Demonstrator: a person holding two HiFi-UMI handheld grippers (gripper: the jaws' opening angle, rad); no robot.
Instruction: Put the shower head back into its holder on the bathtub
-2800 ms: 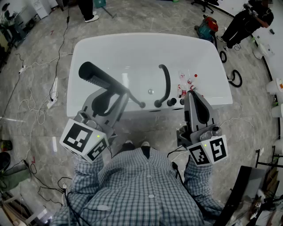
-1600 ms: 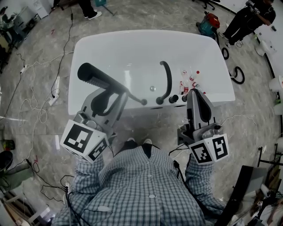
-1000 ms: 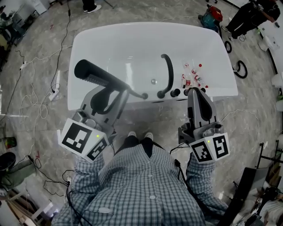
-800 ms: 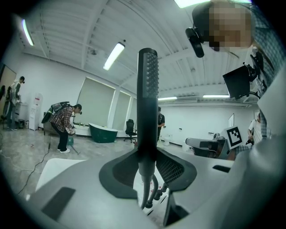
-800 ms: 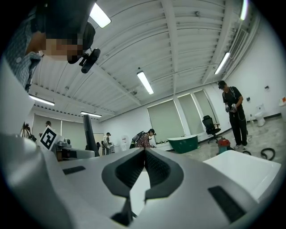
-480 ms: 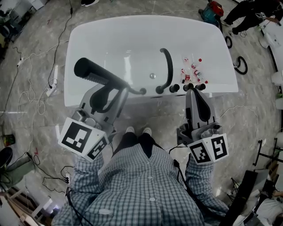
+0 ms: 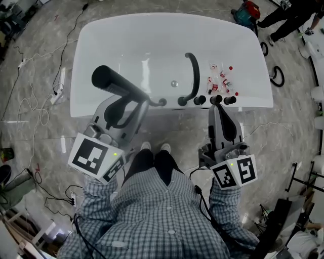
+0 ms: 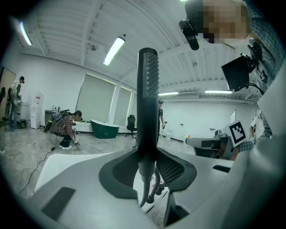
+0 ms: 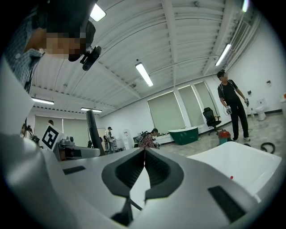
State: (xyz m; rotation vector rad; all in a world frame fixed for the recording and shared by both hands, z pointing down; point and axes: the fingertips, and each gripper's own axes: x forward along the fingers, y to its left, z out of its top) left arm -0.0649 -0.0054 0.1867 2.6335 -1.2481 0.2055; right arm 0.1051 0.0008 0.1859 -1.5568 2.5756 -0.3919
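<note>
Head view, steep look down: loose cables [image 7: 31,115] on the marbled floor [image 7: 45,146] at far left. Left tool [image 7: 137,101], marker cube [image 7: 96,158] at its near end, is clamped on the shower head [image 7: 114,83] at the handle; the dark head end is raised up and to the left over the near-left part of the white bathtub [image 7: 152,35], and the handle's thin end points right, just at the near rim. Left gripper view: left tool [image 8: 147,154] has both jaws pressed against the shower head [image 8: 147,89], which stands upright between them, its dotted nozzle face turned to the right; a thin hose [image 8: 145,192] hangs from the handle's foot below the jaws. Back in the head view, a dark curved spout [image 7: 192,76] arches over the tub's middle, and a row of dark knobs [image 7: 215,99] sits along the near rim beside its base. Which fitting is the holder cannot be told; the shower head is in none of them. Small red-capped bottles [image 7: 223,81] lie clustered on the tub's right ledge. Right tool [image 7: 216,107] hovers with its tips just short of the knobs. Right gripper view: right tool [image 9: 144,154] has its jaws closed, pads meeting, nothing between them. A bystander [image 7: 288,15] stands on the floor at far right, beyond the tub.
</note>
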